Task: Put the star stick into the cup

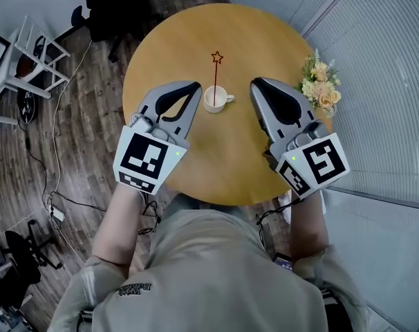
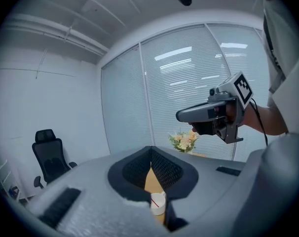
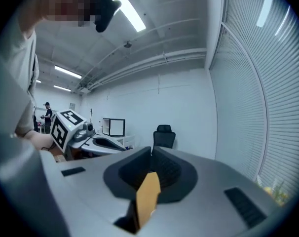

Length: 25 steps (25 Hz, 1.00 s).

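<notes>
The star stick stands in the white cup near the middle of the round wooden table, its star well above the rim; by that, the task looks done; the cup holds nothing else that I can make out.

The left gripper hovers just left of the cup with its fingers closed tip to tip on nothing; its own view looks through the hollow behind the tips down at the cup and a red sliver of stick. The right gripper hangs just right of the cup handle, jaws likewise together and empty, with only tabletop showing through the hollow.

The risk, as I judge it, is a knock; the cup is small and probably light, the stick is tall and thin, and both grippers flank it closely; a sideways sweep could catch the stick, lever it out or tip the cup. The bunch of flowers at the table's right edge stands close beside the right gripper, so a wide outward swing there could brush it.
</notes>
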### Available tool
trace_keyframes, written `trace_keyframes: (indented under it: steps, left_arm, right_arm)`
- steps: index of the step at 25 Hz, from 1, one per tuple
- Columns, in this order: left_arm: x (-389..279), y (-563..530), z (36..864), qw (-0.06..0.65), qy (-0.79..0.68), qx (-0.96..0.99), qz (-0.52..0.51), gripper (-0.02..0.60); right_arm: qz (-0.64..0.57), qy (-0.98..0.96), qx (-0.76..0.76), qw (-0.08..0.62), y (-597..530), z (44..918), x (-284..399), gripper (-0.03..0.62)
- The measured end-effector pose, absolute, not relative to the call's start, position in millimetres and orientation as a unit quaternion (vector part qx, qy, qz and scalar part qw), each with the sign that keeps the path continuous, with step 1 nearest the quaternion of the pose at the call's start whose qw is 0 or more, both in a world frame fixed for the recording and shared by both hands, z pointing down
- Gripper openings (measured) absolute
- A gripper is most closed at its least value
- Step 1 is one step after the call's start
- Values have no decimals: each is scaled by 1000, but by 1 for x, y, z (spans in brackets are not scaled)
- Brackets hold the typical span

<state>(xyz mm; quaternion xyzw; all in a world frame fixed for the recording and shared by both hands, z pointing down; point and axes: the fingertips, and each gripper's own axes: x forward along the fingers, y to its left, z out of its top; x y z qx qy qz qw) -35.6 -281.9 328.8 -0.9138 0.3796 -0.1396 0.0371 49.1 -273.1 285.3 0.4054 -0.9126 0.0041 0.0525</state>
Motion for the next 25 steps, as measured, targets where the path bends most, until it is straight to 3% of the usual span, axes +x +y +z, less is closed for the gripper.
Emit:
trace_keyframes:
  steps: [13,25]
  left_arm:
    - [-24,-233,285,70,370,-921,-97,21]
    - [-19,-205,338,37,358,-921,-147,21]
  right_arm:
    - [12,-913,406,32,-216,269,80,37]
    - [42,-917,395,18,-176,297,64,35]
